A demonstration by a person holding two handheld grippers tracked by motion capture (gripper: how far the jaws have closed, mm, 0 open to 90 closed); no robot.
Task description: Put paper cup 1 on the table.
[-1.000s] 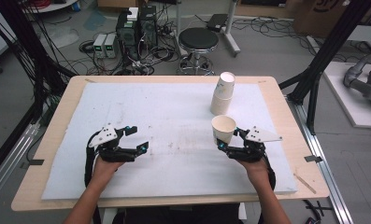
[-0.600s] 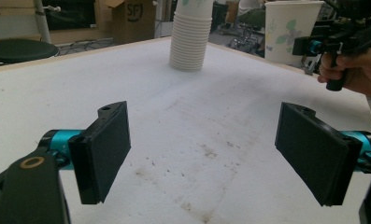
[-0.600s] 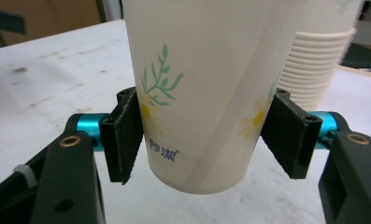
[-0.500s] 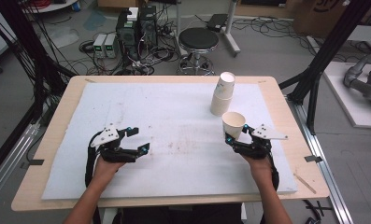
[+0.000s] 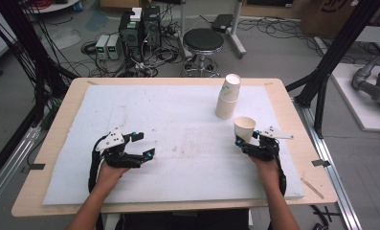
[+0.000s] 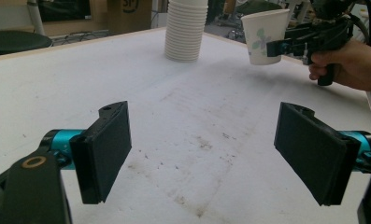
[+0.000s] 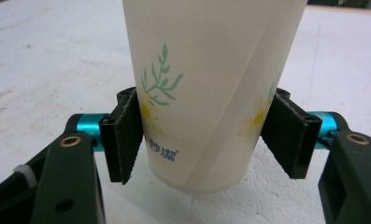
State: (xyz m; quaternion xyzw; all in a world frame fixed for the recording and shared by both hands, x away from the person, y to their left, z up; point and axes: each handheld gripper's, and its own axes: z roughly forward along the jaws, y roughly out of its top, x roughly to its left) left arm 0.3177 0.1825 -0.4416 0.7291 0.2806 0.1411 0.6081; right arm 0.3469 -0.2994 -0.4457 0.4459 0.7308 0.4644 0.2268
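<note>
The counter [image 5: 44, 158] is covered by a white mat [image 5: 178, 120], scuffed and marked towards the middle. On it, beyond the right gripper [image 5: 245, 140] and a little towards the centre, stands a stack of paper cups [image 5: 227, 97], upright and apart from everything else.

The right gripper holds a single paper cup [image 7: 211, 88] upright, mouth up, its long axis vertical and crossing the line of the fingers [image 7: 122, 140]. These pinch the cup low on its wall, one pad on either side, just above the base. In the right gripper view the base seems to hang slightly clear of the mat, though the angle makes that hard to be sure of.

The left gripper [image 5: 140, 146] is well apart, across the mat, with its fingers [image 6: 103, 151] spread wide and nothing between them. From those open fingers the held cup [image 6: 265, 36] lies ahead and off to the right, with the stack to its left.

So the right hand is much the nearer, already carrying the cup; the stack sits just past it, and a short move forward would likely bring the two together
</note>
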